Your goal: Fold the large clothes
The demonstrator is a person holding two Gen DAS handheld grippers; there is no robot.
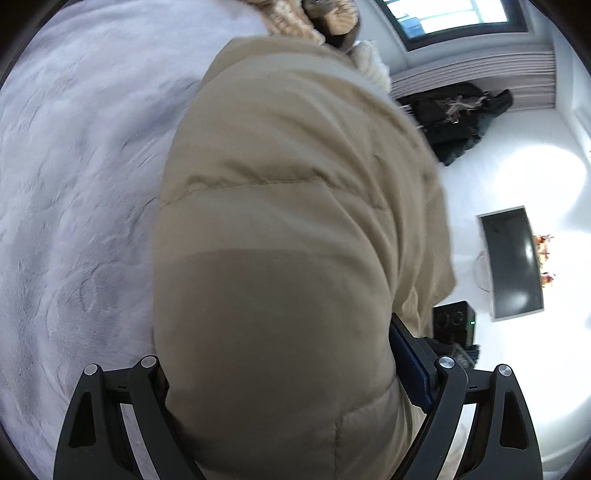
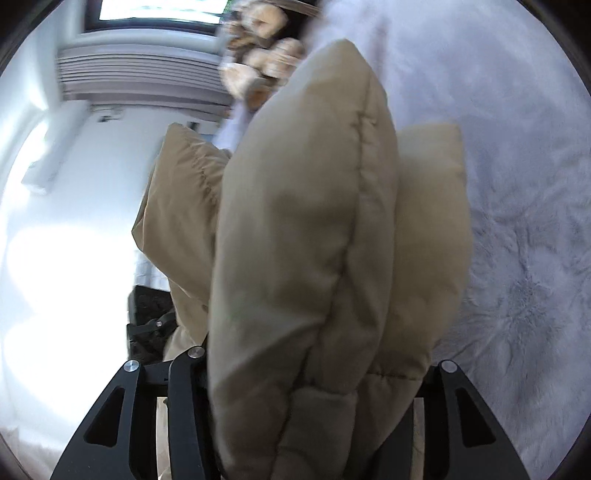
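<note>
A tan puffer jacket (image 1: 288, 203) fills the middle of the left wrist view, bulging between the black fingers of my left gripper (image 1: 280, 354). The gripper's blue pad (image 1: 410, 365) presses on the jacket's right side. In the right wrist view a thick bundled fold of the same jacket (image 2: 303, 240) stands up between the fingers of my right gripper (image 2: 314, 369), whose pads are hidden by the padding. Both grippers hold the jacket above a pale grey fluffy bed cover (image 1: 74, 184) (image 2: 517, 258).
Beige plush or knitted things (image 1: 314, 18) (image 2: 262, 62) lie at the far end of the bed. Beside the bed are a white floor, dark clothes (image 1: 458, 118), a dark screen (image 1: 513, 262) and a black box (image 1: 454, 325). A window (image 2: 159, 11) is beyond.
</note>
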